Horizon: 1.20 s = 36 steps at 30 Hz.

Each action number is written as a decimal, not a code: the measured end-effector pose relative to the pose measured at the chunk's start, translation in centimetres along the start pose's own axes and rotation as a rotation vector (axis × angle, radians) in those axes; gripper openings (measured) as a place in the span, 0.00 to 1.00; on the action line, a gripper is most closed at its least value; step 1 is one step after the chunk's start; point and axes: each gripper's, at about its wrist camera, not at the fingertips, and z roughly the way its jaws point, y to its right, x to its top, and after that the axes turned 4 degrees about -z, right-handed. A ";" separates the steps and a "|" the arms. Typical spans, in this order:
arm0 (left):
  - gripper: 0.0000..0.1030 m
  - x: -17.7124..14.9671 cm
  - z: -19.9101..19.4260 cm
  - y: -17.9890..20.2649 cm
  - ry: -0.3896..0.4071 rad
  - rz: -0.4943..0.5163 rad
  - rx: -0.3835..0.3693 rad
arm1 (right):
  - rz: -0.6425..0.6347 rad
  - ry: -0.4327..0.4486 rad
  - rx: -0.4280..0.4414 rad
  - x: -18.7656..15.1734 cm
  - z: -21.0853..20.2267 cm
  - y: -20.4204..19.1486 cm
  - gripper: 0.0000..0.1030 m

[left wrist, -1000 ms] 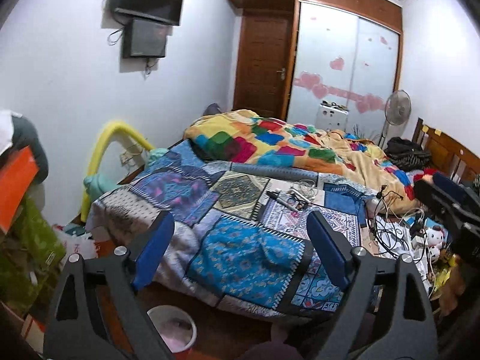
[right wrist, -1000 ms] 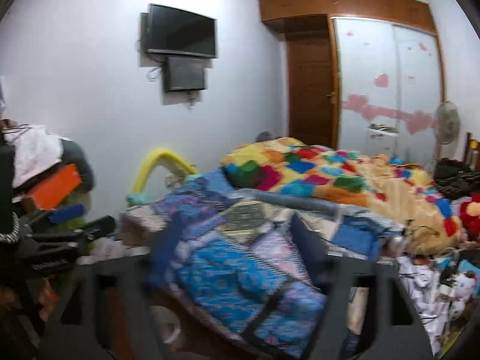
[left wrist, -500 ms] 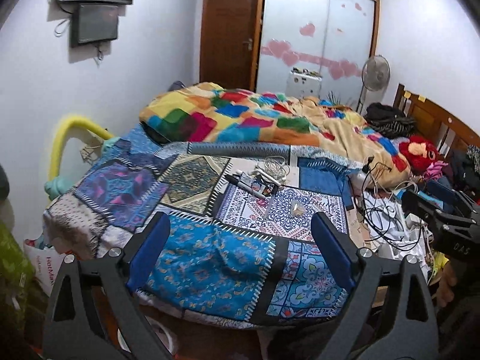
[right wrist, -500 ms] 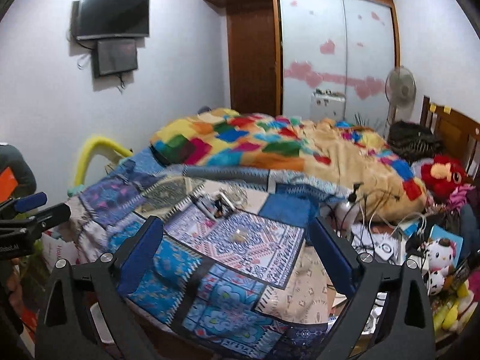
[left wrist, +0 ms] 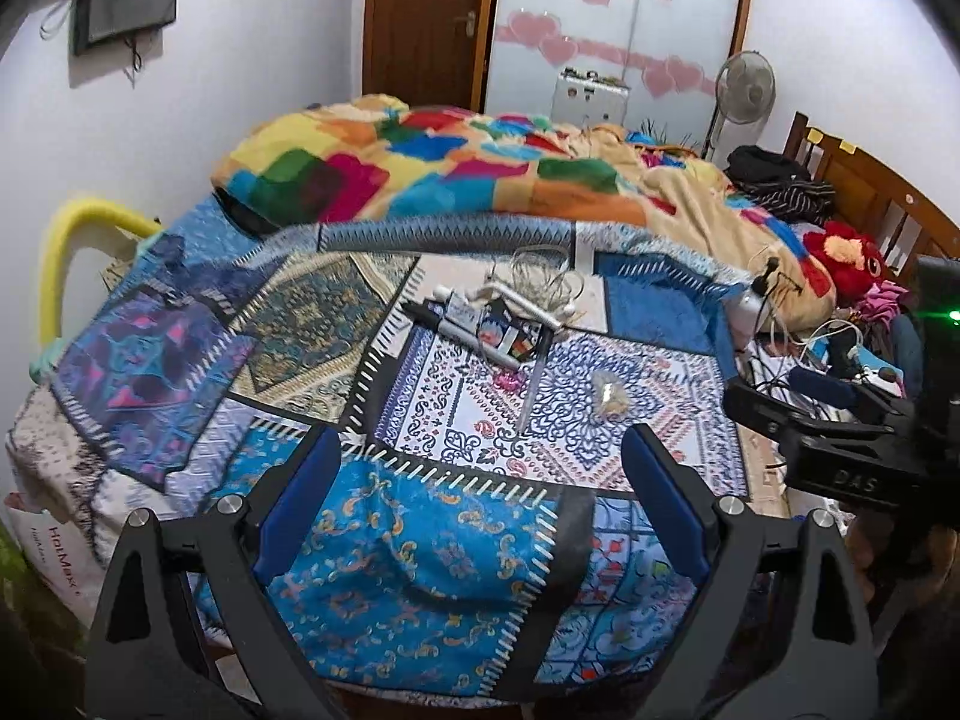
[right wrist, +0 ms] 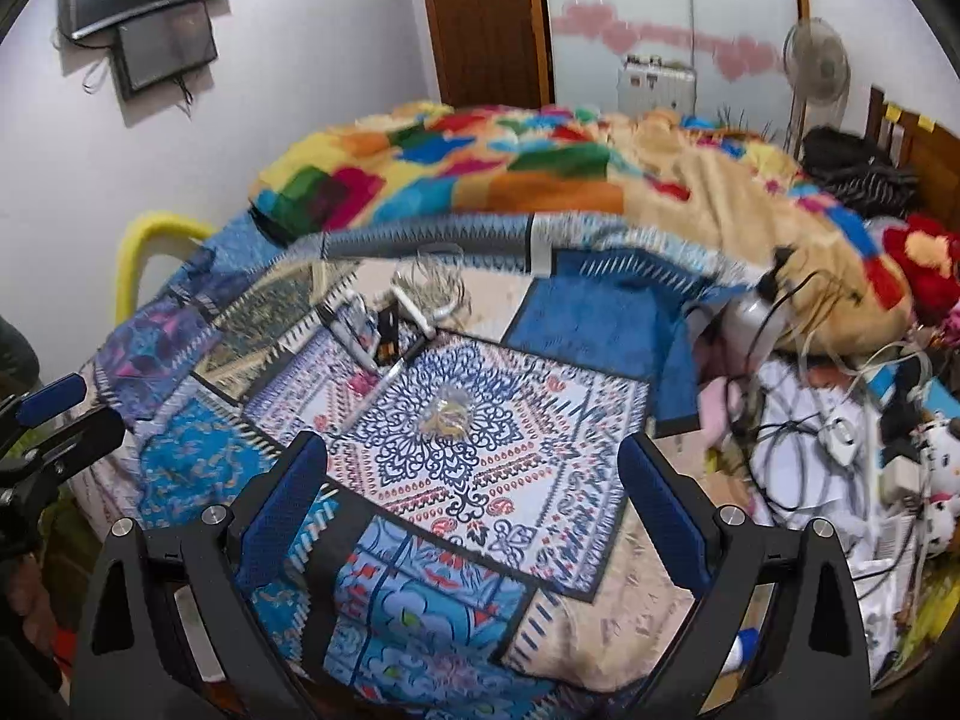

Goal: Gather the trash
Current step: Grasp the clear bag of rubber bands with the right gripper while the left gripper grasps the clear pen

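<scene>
**Trash still on the bed, both grippers empty**

Judging by what lies in view, collecting has barely begun. A crumpled clear wrapper [right wrist: 449, 414] sits on the patterned quilt [right wrist: 510, 480], untouched, near a cluster of pens [left wrist: 462, 333] and a coil of cable [left wrist: 540, 276]. The right gripper [right wrist: 471, 480] hangs above the bed with its fingers spread wide and nothing between them; the wrapper lies ahead of the gap, roughly centred. The left gripper [left wrist: 480, 468] is likewise released and empty, and from its view the wrapper [left wrist: 609, 393] sits ahead and toward its right finger. No bin or bag shows in either view, so both the pickup and the drop-off look left to do.

The left view alone shows the right gripper's body at its right edge, a white bag [left wrist: 54, 546] low beside the bed, and the pens sharply. The right view is blurred there, but shows more of the tangled cords [right wrist: 798, 420] and a small white toy [right wrist: 942, 456] at the bed's far side.
</scene>
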 end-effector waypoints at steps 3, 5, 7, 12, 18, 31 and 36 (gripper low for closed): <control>0.90 -0.1 2.2 -0.5 -0.020 -0.009 -0.010 | 0.022 -0.047 0.037 0.3 2.9 0.1 0.83; 0.87 -0.1 3.5 -0.7 -0.032 -0.014 -0.018 | 0.032 -0.078 0.051 0.4 4.8 0.1 0.80; 0.82 -0.1 5.1 -0.9 -0.045 -0.021 -0.023 | 0.038 -0.103 0.070 0.4 6.5 -0.1 0.70; 0.65 -0.1 8.4 -0.8 -0.090 -0.007 -0.057 | 0.035 -0.149 0.069 0.3 9.9 -0.6 0.49; 0.40 0.1 11.6 0.8 -0.141 0.043 -0.113 | 0.001 -0.145 0.027 -0.2 11.4 -1.1 0.38; 0.28 0.0 17.2 3.3 -0.207 0.123 -0.101 | 0.092 -0.123 0.061 -0.5 10.6 1.4 0.26; 0.25 -0.2 17.6 4.2 -0.188 0.133 -0.060 | 0.121 -0.121 0.052 -0.4 10.5 2.1 0.26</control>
